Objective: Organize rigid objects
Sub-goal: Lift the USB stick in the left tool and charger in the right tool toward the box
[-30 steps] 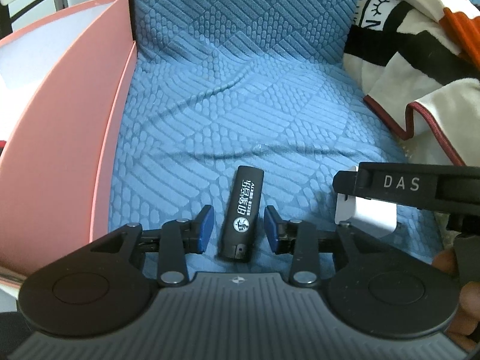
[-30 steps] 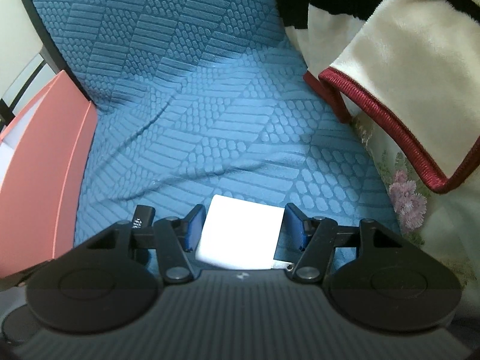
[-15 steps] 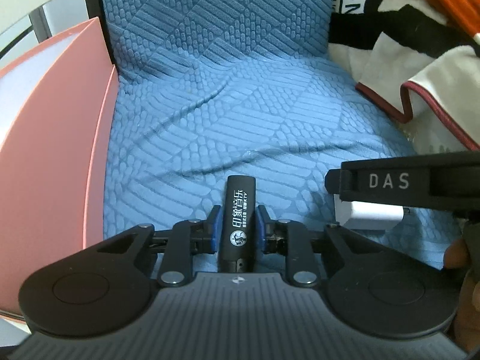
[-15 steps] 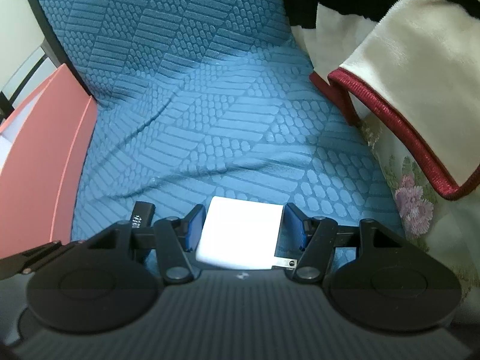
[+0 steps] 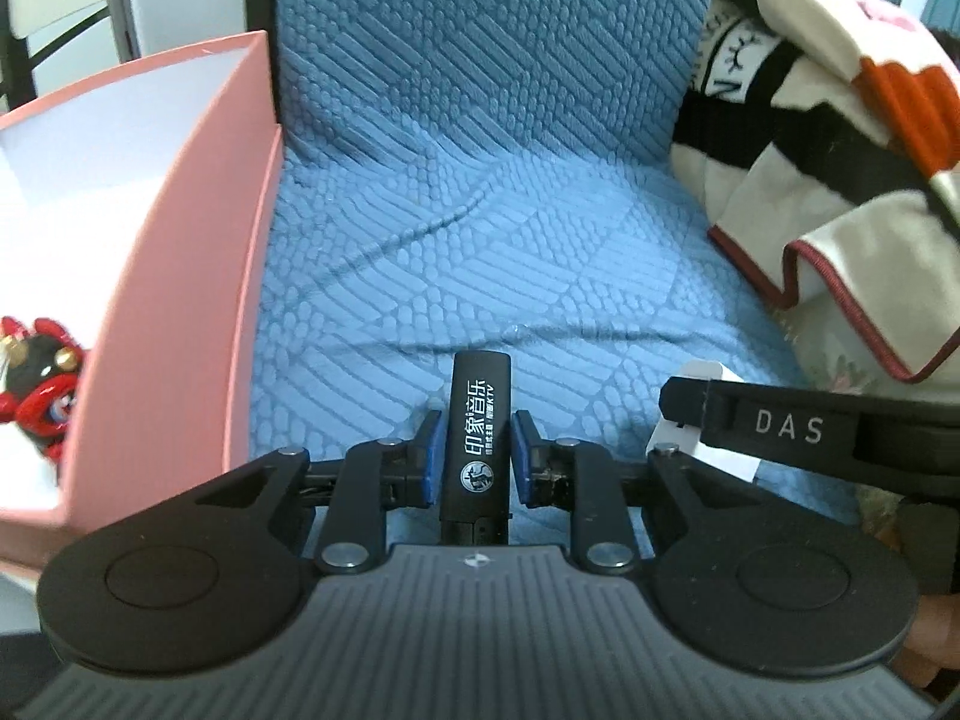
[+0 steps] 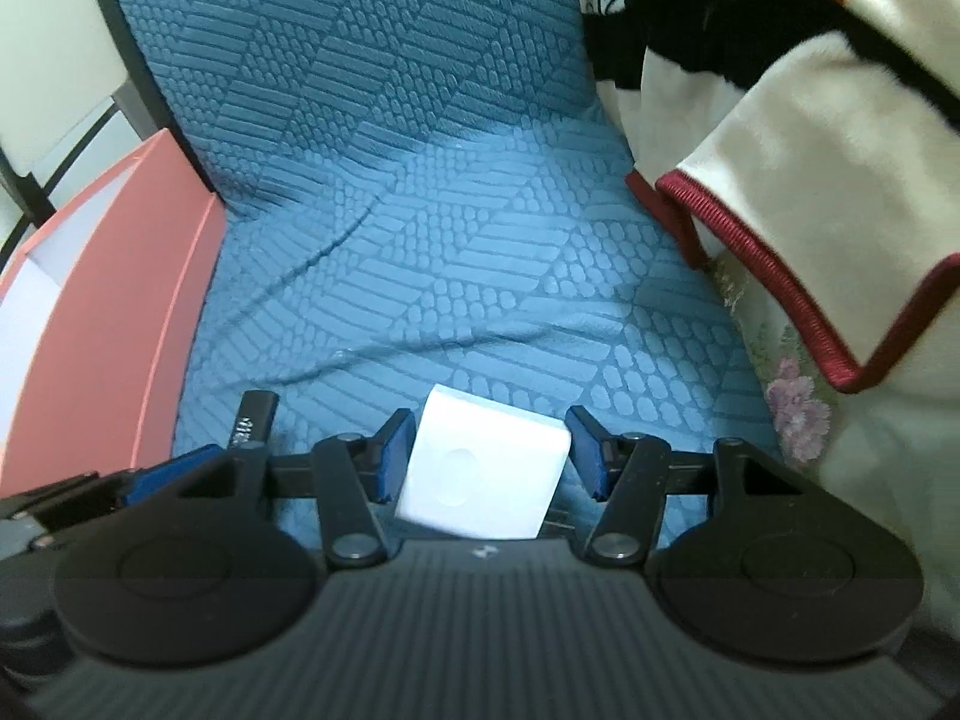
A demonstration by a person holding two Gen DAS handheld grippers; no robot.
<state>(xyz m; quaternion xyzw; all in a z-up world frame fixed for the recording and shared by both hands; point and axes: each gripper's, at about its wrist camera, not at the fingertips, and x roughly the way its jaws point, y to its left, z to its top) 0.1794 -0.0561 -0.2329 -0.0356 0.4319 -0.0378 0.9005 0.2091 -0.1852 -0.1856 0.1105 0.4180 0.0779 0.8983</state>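
A black stick with white print point(image 5: 477, 438) is clamped between the blue pads of my left gripper point(image 5: 474, 456), which is shut on it and holds it a little above the blue cushion point(image 5: 480, 240). Its tip shows in the right wrist view as the black stick point(image 6: 255, 414). A white charger block point(image 6: 480, 468) sits tilted between the fingers of my right gripper point(image 6: 489, 450). Those jaws are closing, with both pads at its sides. The left wrist view catches a corner of the white block point(image 5: 702, 378) behind the right gripper's black finger point(image 5: 780, 426).
An open pink box point(image 5: 198, 276) stands at the left edge of the cushion, with a red and black toy point(image 5: 36, 372) inside. A cream blanket with dark red trim point(image 6: 780, 210) is heaped on the right. The cushion's back rises behind.
My left jaws shut on the black stick and the hand rose, so the inside of the pink box now shows. The white block has tilted between the narrowing right jaws.
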